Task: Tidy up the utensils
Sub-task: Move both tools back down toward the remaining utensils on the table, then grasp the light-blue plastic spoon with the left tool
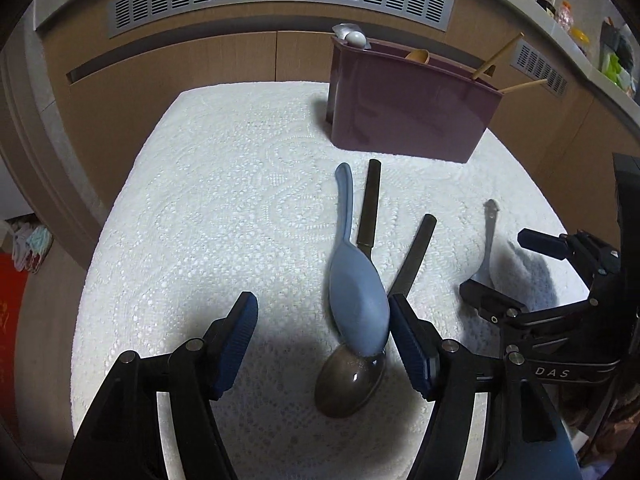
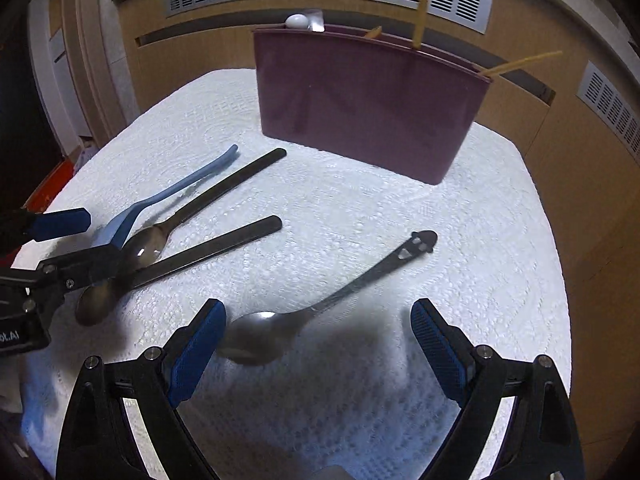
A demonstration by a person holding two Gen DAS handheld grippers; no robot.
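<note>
- "DAS" reads on my right tool (image 1: 504, 268)'s body.
- My left tool (image 1: 320, 328) is open; the blue spoon (image 1: 358, 304)'s bowl lies against its right pad.
- My right tool (image 2: 318, 332) is open, the steel spoon (image 2: 256, 334) by its left pad.
- Holder (image 2: 360, 108) stands behind.

White capital letters "DAS" stand on the black body of the right hand-held gripper (image 1: 490, 264), seen at the right edge of the left wrist view; white letters reading roughly "OLAI", cut off by the picture's left edge, stand on the black body of the left hand-held gripper (image 2: 86, 236) in the right wrist view; no other writing is legible.
</note>
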